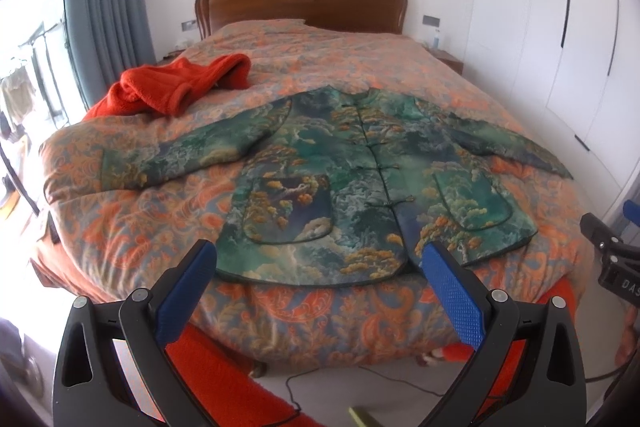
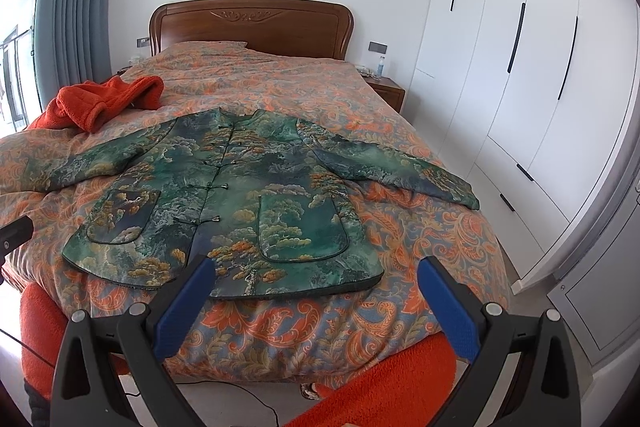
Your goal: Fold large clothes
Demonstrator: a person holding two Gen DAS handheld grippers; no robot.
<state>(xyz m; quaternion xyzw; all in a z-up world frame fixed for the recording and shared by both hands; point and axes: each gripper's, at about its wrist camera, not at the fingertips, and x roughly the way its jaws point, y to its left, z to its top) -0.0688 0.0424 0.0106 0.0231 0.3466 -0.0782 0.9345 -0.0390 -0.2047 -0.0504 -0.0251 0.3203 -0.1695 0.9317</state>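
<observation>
While the green patterned jacket (image 1: 360,179) lies flat and face up on the bed (image 1: 168,227), buttoned down the front with both sleeves spread wide, nothing of the fold appears to have been begun. The cloth looks padded and satin-like, so it is judged soft, fairly light, somewhat slippery and inclined to spring back from a crease. A hold is best taken at a sleeve cuff or at a hem corner, where an edge can be pinched without bunching the quilted bedcover beneath. An orange fleece garment (image 1: 176,87) is heaped well apart, towards the headboard (image 1: 300,3). The left tool (image 1: 320,259) is held released, its blue pads wide apart above the near hem, touching nothing. The right tool (image 2: 316,275) is likewise spread and empty, poised over the hem's right half at the foot of the bed.
</observation>
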